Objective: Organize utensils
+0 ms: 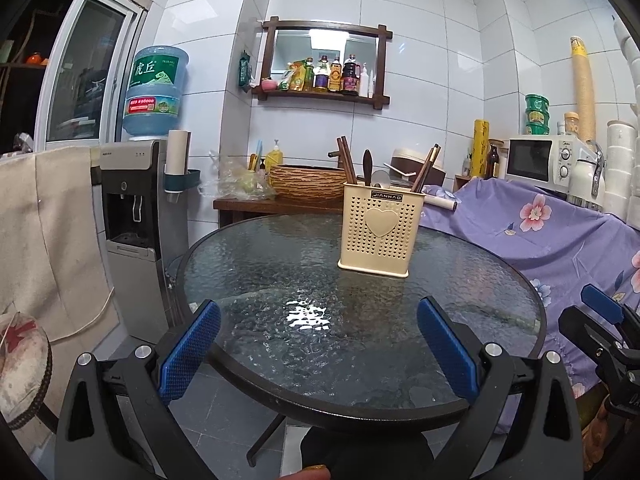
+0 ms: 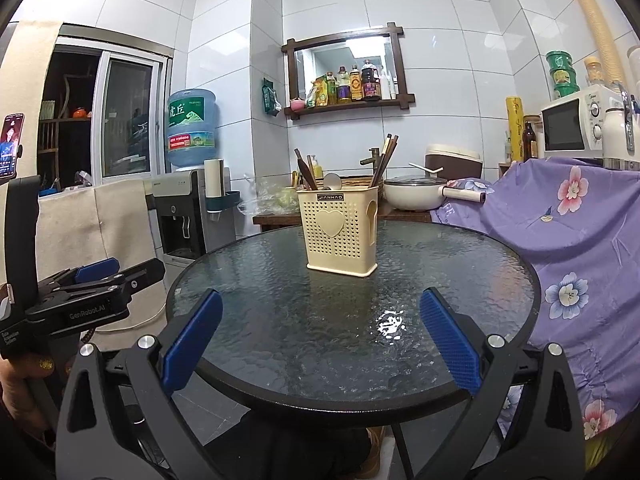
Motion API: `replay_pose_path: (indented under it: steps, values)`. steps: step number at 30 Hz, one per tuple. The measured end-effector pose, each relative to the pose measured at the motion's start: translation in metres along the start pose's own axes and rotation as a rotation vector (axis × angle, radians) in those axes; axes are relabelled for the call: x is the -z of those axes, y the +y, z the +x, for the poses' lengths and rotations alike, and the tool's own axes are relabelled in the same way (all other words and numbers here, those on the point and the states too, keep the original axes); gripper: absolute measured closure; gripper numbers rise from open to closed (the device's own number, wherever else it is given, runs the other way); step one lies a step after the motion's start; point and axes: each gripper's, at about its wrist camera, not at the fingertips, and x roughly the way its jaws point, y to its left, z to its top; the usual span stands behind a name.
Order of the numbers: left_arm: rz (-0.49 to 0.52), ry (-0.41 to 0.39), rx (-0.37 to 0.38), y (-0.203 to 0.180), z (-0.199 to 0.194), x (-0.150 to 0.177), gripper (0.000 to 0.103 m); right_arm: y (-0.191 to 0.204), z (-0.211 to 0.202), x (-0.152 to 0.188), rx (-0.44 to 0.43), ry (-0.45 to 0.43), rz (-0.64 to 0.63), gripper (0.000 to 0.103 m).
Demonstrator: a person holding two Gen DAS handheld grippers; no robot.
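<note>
Both tools, left tool [image 1: 318, 344] and right tool [image 2: 320, 340], hover level with fingers spread (empty), utensil holder [image 1: 376, 232] at twelve o'clock on the counter [image 1: 500, 320].

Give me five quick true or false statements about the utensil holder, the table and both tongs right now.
1. The cream perforated plastic utensil holder stands upright on the round glass table. True.
2. The holder is empty. False: dark wooden chopsticks and a metal spoon stand in it.
3. The left tongs are open. True.
4. The right tongs grip a spoon. False: they are open and empty.
5. Loose utensils lie on the table. False: only the holder.
</note>
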Motion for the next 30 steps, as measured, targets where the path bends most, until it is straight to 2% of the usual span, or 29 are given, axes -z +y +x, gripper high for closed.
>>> replay_pose_path:
  steps: [30]
  values:
    - [0.021,0.012,-0.003,-0.0046,0.0015,0.0008,0.006,0.0021,-0.0009,0.0018,0.002,0.008,0.007,0.006]
